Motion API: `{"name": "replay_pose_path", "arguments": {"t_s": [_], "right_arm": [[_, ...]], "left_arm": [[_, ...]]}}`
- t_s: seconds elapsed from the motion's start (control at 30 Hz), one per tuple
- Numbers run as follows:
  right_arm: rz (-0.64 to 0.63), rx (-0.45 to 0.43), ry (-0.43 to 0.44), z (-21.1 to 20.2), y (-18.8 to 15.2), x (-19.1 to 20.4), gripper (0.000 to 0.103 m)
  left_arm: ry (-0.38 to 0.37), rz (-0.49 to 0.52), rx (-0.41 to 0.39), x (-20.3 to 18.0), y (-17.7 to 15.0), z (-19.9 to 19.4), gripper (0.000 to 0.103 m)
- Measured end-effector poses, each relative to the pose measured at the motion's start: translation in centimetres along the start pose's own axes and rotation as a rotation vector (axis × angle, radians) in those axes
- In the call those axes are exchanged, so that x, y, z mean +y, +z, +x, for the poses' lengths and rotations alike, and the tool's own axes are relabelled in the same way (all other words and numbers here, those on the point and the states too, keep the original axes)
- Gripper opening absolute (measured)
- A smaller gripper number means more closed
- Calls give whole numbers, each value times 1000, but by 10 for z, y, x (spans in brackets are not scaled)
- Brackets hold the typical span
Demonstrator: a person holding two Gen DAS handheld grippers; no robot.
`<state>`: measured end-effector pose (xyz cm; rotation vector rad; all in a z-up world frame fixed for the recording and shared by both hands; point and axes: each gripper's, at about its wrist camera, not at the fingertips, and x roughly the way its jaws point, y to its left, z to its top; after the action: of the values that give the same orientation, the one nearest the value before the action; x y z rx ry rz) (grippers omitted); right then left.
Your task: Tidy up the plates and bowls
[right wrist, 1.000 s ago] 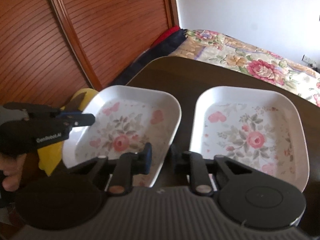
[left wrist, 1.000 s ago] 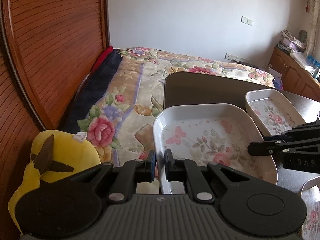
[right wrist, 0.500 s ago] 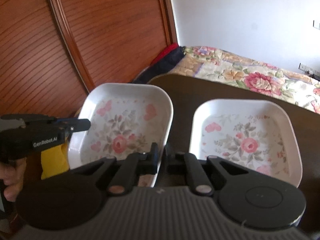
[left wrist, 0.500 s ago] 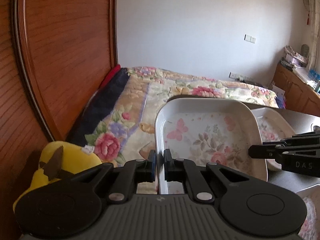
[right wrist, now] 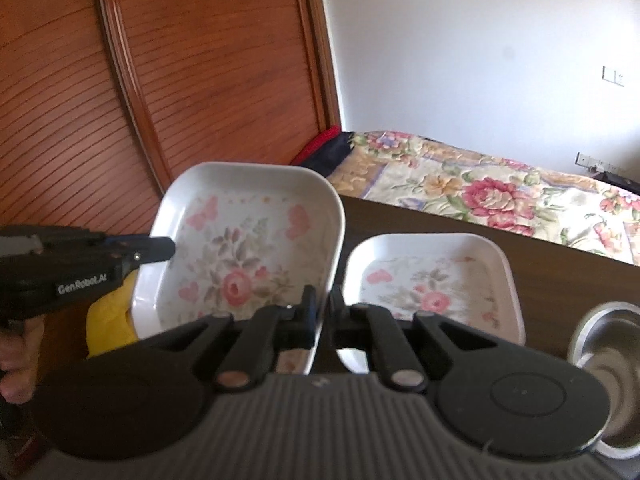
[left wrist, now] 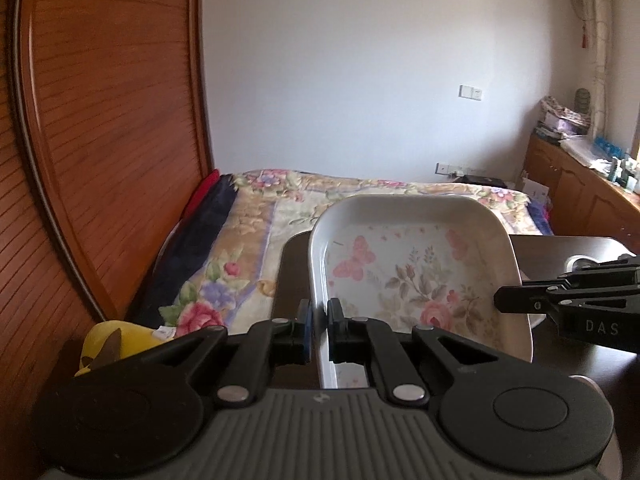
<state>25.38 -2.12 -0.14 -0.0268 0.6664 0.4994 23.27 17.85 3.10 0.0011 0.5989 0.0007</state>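
Wardrobe doors (right wrist: pixel 168 92): slatted reddish wood, filling the left of both views.
Bed (left wrist: pixel 280 216): flowered quilt beyond the bench's far edge, with a dark and red cloth (left wrist: pixel 200 228) lying along its wardrobe side.
Bench (right wrist: pixel 560 272): dark brown top; its far edge runs in front of the bed.
Lifted dish (right wrist: pixel 248 248): white, square with rounded corners, printed with roses and butterflies; I hold it between my two tools, its near edge toward me and its far edge raised, clear of the bench at the bench's left end.
Second dish (right wrist: pixel 432 280): same floral pattern, lying flat on the bench just to the right of the lifted one; I cannot tell whether the two rims touch.
Left gripper (left wrist: pixel 318 324): my jaws are pressed together on the left rim of the lifted dish, one finger outside the wall and one inside.
Right gripper (right wrist: pixel 322 316): my jaws are pinched on the dish's right rim near its front corner; seen from the left wrist, the tip sits at the dish's right edge.
Left hand (right wrist: pixel 16 364): fingers wrapped round the left tool's grip, low at the picture's left edge.
Steel bowl (right wrist: pixel 608 344): shiny, on the bench near its right side, beside the second dish.
Yellow plush toy (left wrist: pixel 116 340): low beside the bench's left edge, under the lifted dish's left side.
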Motion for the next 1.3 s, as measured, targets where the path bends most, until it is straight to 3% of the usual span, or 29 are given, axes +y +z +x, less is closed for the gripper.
{"name": "replay_pose_path", "arguments": {"t_s": [0.6, 1.3], "right_arm": [[40, -93, -85, -86, -35, -19, 8], [40, -61, -128, -111, -84, -22, 8]], "left_arm": [[-70, 74, -46, -74, -20, -57, 16], [-116, 89, 14, -104, -61, -62, 17]]}}
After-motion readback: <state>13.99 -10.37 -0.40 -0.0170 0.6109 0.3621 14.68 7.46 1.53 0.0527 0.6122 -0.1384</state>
